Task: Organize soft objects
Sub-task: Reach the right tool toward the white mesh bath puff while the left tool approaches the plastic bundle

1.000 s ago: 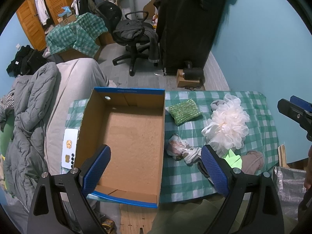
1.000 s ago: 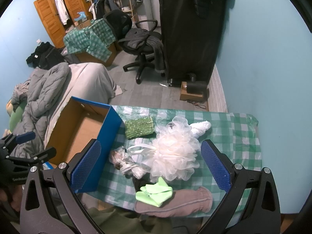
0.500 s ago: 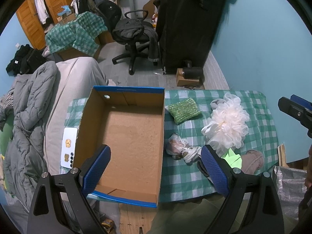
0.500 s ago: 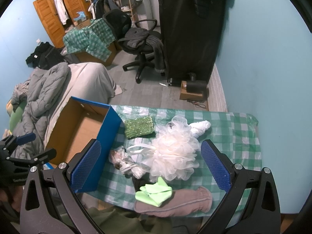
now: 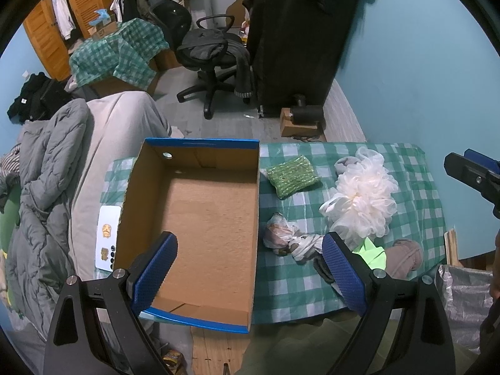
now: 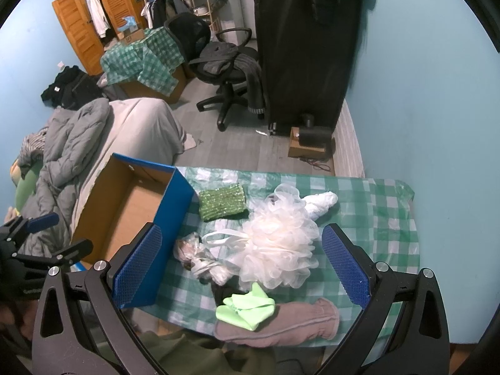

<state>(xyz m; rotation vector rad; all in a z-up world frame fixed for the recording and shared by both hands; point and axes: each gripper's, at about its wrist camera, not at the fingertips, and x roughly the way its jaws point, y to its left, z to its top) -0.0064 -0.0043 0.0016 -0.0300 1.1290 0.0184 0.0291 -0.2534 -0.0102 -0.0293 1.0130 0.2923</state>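
An empty blue-edged cardboard box (image 5: pixel 200 218) (image 6: pixel 131 206) sits on the left of a green checked table (image 5: pixel 418 193) (image 6: pixel 375 218). To its right lie a green knitted pad (image 5: pixel 293 176) (image 6: pixel 222 202), a white mesh puff (image 5: pixel 364 193) (image 6: pixel 281 247), a crumpled plastic bundle (image 5: pixel 287 239) (image 6: pixel 200 257), a bright green cloth (image 5: pixel 372 254) (image 6: pixel 247 307) and a brown sock (image 5: pixel 404 257) (image 6: pixel 290 323). My left gripper (image 5: pixel 250 268) hangs open above the box's near right edge. My right gripper (image 6: pixel 240 268) hangs open above the soft things, holding nothing.
A white phone (image 5: pixel 107 237) lies left of the box. A bed with a grey quilt (image 5: pixel 47 181) runs along the left. Beyond the table are an office chair (image 5: pixel 209 53), a tall black wardrobe (image 5: pixel 300 37) and a blue wall (image 5: pixel 422 78) on the right.
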